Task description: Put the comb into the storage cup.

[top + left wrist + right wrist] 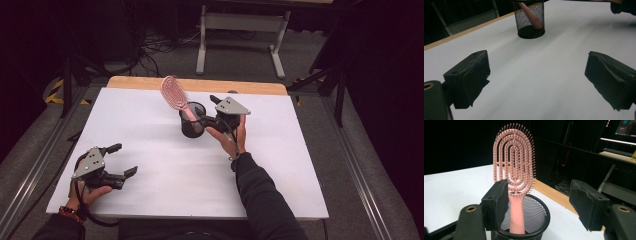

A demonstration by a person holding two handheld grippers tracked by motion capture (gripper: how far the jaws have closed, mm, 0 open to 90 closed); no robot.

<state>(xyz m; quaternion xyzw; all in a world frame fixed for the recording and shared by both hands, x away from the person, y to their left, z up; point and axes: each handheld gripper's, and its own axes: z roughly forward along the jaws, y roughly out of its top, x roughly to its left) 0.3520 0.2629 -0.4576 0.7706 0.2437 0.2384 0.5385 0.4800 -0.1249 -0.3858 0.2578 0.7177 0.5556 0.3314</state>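
While the brush stands free in the cup, these are the relations that count:

Thing in hand: a pink plastic oval hairbrush with open loops and bristles (514,162), handle down in a black wire-mesh cylindrical cup (191,120) that stands near the far middle of the white table top (150,150).
Long axis: near upright, head leaning away from the right gripper toward the table's far left in the high view.
Right gripper (212,111): jaws spread wide, level with the cup's rim; in the right gripper view the brush neck sits between them, closer to the left pad, and I cannot tell whether it touches.
Left gripper (122,160): jaws spread, holding nothing, low at the near left corner, well apart from the cup.
Nearer hand: the right, clearly.
In the way: the cup's rim (541,207), just below the pads; a grip probably has to close above it, on the neck.
Around: bare table; a wooden edge strip (200,84) behind.
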